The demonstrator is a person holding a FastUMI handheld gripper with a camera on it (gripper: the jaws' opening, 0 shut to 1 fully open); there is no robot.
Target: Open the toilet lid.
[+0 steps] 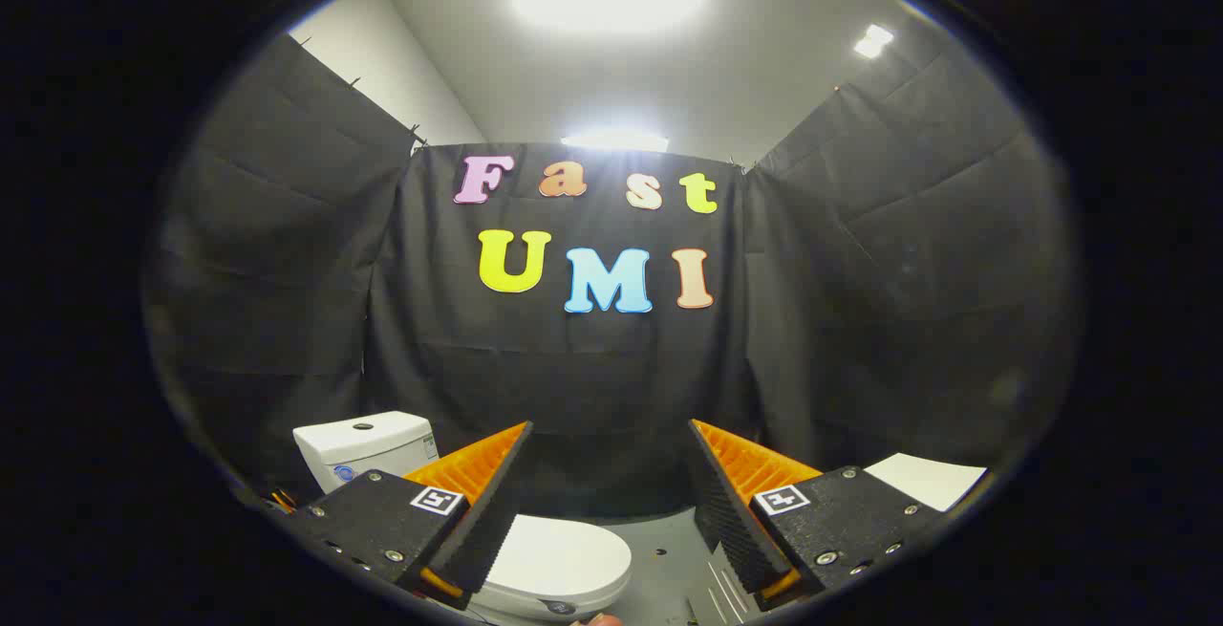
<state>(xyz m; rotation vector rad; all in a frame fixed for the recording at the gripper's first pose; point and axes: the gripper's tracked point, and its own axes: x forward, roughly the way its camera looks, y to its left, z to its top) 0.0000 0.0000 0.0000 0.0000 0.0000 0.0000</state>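
White toilet lid (559, 559) lying closed at lower centre of the frame, its left edge behind the left finger, tank (368, 444) at lower left, gripper (611, 449) spread wide above it, gripping nothing, open grey floor (669, 559) between the fingers.

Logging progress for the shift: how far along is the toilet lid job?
Nothing looks done: the toilet lid lies flat and closed below the tank. In hand: the claw hangs open above the bowl, fingers apart, touching nothing. Left: lowering to the lid's edge and lifting it.
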